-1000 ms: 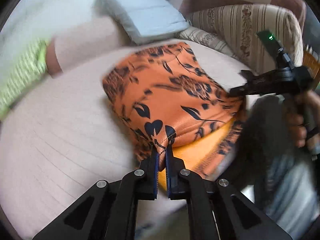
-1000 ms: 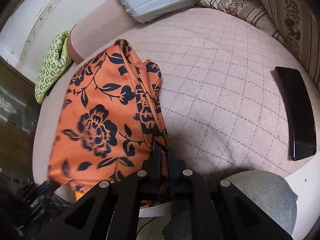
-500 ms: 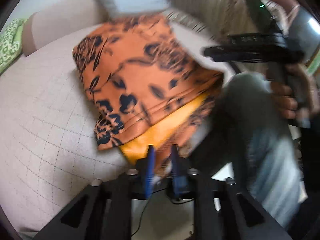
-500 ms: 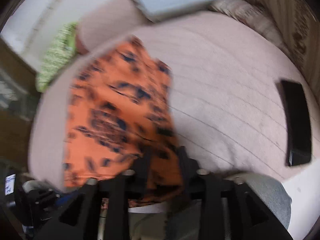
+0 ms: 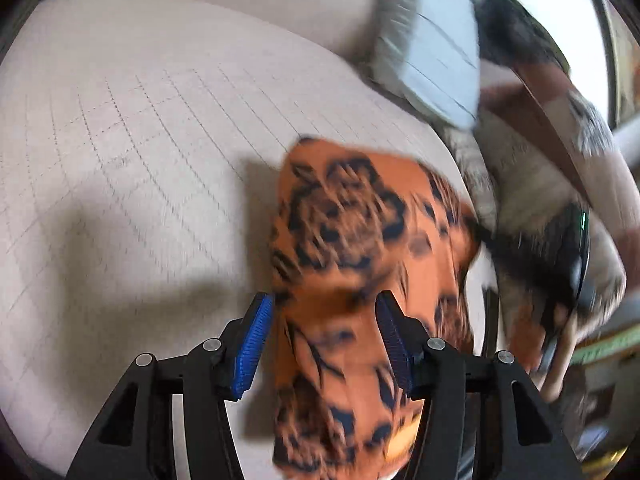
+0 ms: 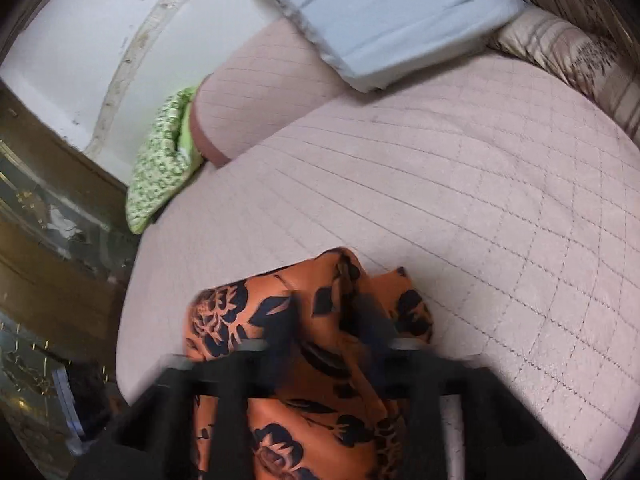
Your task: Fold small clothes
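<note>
Left gripper (image 5: 324, 304) has just been letting go: jaws apart, orange floral garment (image 5: 352, 232) loose between them. Right gripper (image 6: 326, 312) is blurry but just snapped together, looks pinched on a bunched ridge of it. Garment sits at the near edge of the quilted mattress (image 6: 440, 200). Feels like re-gripping between folds; next, left needs 1 fresh corner.

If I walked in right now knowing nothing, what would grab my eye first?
The bright orange garment printed with dark flowers, bunched at the near edge of a pale pink quilted bed. Next, the left gripper, its blue-padded jaws standing apart on either side of that cloth. Farther back, a light blue pillow lies at the head of the bed and a green patterned cushion sits off its left side.
</note>
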